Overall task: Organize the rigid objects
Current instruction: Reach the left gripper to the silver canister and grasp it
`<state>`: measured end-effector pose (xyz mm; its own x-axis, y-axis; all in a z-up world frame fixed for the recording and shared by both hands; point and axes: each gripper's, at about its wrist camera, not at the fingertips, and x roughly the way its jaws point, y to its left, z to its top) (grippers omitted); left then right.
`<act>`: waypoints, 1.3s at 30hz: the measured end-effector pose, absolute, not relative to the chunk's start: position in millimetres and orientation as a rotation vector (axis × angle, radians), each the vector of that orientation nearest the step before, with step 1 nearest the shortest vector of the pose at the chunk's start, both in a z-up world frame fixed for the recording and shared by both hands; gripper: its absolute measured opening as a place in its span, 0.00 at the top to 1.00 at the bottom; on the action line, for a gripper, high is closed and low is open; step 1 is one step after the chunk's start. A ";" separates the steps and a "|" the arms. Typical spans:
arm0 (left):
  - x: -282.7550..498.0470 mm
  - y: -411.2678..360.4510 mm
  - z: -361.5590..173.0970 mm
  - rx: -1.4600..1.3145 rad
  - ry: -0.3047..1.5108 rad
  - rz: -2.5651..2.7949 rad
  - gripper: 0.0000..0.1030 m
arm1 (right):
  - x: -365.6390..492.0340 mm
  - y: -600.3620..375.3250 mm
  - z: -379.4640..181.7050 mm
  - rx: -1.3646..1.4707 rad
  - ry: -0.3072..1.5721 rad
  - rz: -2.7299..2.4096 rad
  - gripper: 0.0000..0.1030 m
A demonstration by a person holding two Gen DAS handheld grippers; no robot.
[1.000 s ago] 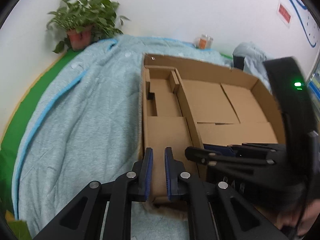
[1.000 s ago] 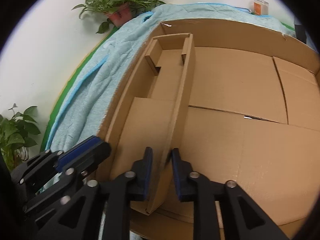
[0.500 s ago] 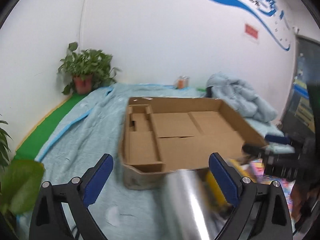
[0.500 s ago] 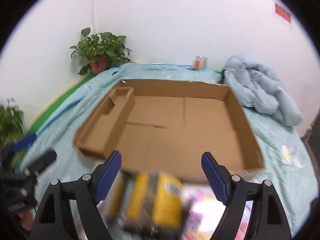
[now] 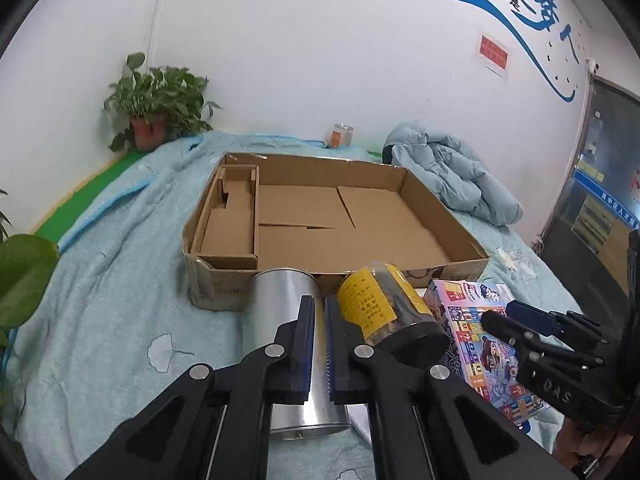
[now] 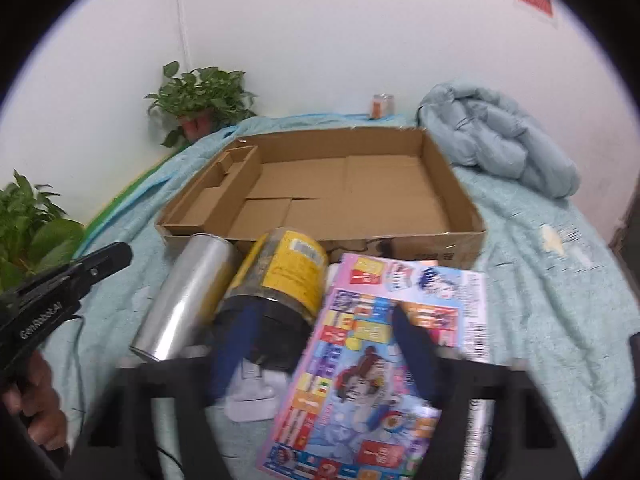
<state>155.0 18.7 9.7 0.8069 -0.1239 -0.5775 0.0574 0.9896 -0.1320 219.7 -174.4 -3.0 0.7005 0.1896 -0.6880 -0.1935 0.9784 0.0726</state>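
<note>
A shallow cardboard box (image 5: 424, 204) (image 6: 440, 184) lies open on the blue blanket, with a narrow divided compartment on its left. In front of it lie a silver tin can (image 5: 280, 292) (image 6: 188, 300), a yellow-labelled jar with a black lid (image 5: 380, 300) (image 6: 288, 272), and a colourful game box (image 5: 480, 320) (image 6: 360, 360). My left gripper (image 5: 318, 344) is nearly shut and empty, over the silver can. My right gripper (image 6: 320, 344), blurred, is open over the jar lid and game box; it also shows in the left wrist view (image 5: 516, 320).
A folded pale blue jacket (image 5: 452, 176) lies at the right of the box. A potted plant (image 5: 160, 116) and a small orange jar (image 5: 340, 136) stand by the wall. More leaves (image 5: 20, 272) are at the left edge. A white object (image 6: 256, 396) lies under the jar.
Both grippers have pulled back from the box. The left opened, then closed again to a narrow gap. The right opened wide. The can, jar and game box came into view.
</note>
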 end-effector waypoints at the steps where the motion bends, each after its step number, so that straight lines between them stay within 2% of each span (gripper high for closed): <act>1: 150.0 12.9 11.4 -0.093 0.609 -0.078 0.80 | 218.3 -174.8 -2.8 -0.015 0.762 0.206 0.66; 2: 148.9 11.6 12.6 -0.088 0.606 -0.065 0.34 | 217.5 -176.9 -3.7 -0.006 0.763 0.225 0.66; 3: 145.8 10.4 14.2 -0.092 0.597 -0.052 0.01 | 217.7 -179.1 -4.8 0.010 0.768 0.252 0.66; 5: 144.1 15.1 16.7 -0.115 0.562 -0.062 0.03 | 218.7 -180.8 -7.0 0.019 0.773 0.298 0.38; 6: 147.9 17.7 16.0 -0.120 0.585 -0.073 0.03 | 216.7 -182.0 -8.2 0.022 0.766 0.312 0.10; 7: 149.5 17.9 14.3 -0.124 0.599 -0.068 0.03 | 214.5 -182.9 -7.9 0.026 0.748 0.322 0.02; 13: 154.8 28.0 7.8 -0.139 0.635 -0.074 0.03 | 209.3 -181.4 -5.9 0.012 0.701 0.335 0.01; 39: 178.8 50.9 -23.6 -0.216 0.772 -0.207 0.03 | 214.3 -147.5 -20.9 0.018 0.781 0.412 0.01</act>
<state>178.8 50.9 -23.6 0.6987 -0.2630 -0.6653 0.1055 0.9577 -0.2678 214.3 -147.5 -20.9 0.6350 0.3675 -0.6795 -0.3543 0.9202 0.1666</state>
